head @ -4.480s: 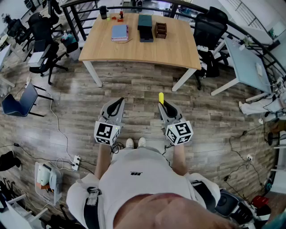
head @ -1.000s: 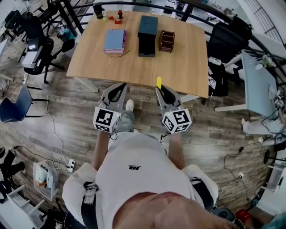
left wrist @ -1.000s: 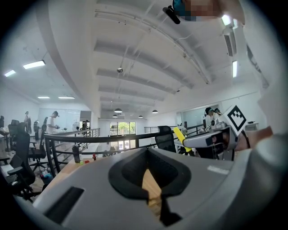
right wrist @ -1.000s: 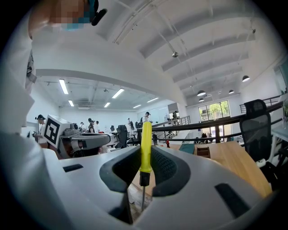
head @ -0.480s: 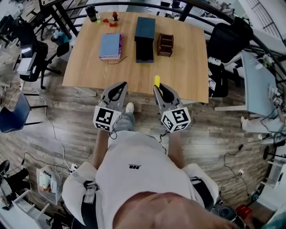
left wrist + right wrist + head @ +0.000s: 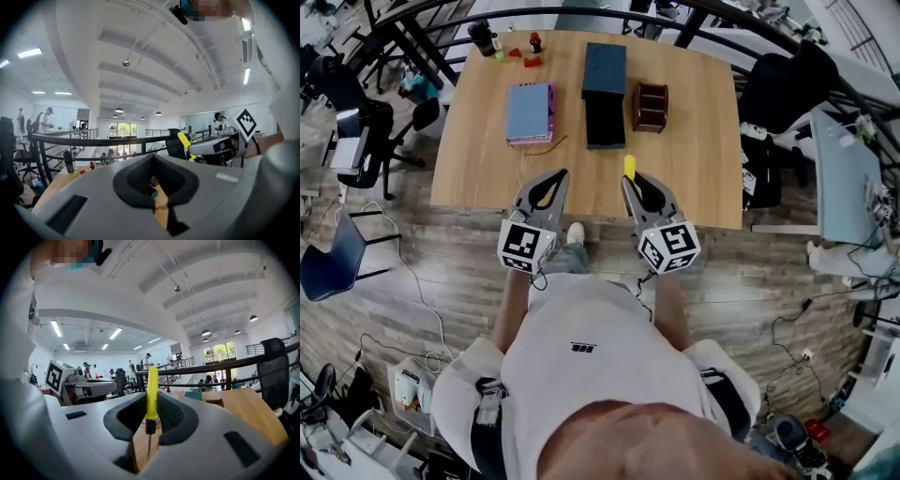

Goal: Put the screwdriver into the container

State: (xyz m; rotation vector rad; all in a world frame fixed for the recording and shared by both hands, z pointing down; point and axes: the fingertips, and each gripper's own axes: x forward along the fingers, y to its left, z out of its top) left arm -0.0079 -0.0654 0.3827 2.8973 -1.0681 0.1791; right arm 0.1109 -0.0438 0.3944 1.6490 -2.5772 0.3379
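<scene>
right hand-held gripper [image 6: 149,420] clamped on the upright yellow screwdriver [image 6: 152,390], left hand-held gripper [image 6: 153,185] pinched together, empty, brown container [image 6: 650,106] ahead of both on the counter [image 6: 698,141]

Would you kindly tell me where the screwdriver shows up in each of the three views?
Head view: screwdriver, yellow handle, centre, at the right gripper tips.
Left gripper view: screwdriver right of centre, slanted.
Right gripper view: screwdriver dead centre, upright between the jaws.
Shared landmark: the wooden table.
</scene>
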